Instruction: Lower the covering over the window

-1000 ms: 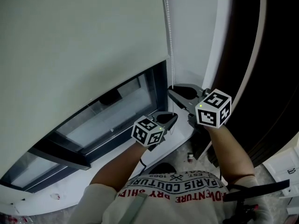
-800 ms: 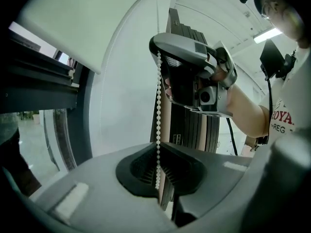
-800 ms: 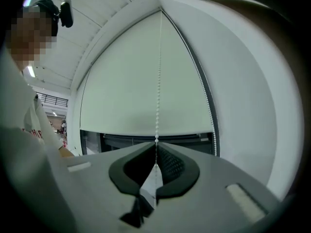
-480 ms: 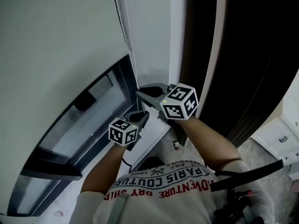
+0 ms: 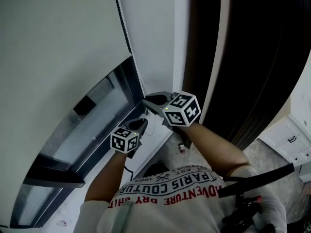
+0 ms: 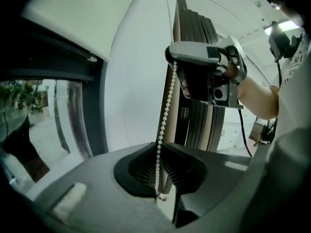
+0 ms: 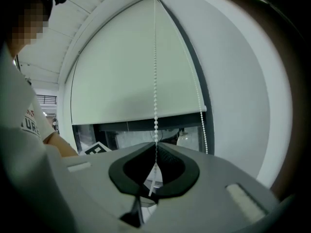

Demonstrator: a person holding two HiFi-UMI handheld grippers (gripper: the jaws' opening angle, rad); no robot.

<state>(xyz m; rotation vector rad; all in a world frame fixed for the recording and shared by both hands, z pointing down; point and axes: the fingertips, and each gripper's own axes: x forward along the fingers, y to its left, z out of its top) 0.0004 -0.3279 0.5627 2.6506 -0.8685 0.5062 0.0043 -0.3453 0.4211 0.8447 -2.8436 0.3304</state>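
Both grippers came down. Right gripper (image 5: 148, 101) just clamped bead chain (image 7: 155, 81); left gripper (image 5: 141, 124) below it, jaws just loosening on chain. Pull straight, slow.

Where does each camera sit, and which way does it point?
Head view: on the person's head, looking down at the roller blind, window and bead chain; left tongs, right tongs, left forearm and right forearm show.
Left gripper view: on the left tongs, looking past the chain between its jaws, which just eased open slightly; right tongs and right forearm show.
Right gripper view: on the right tongs, facing the blind, chain between its just-closed jaws; a sleeve shows.
Shared: all three see the chain.
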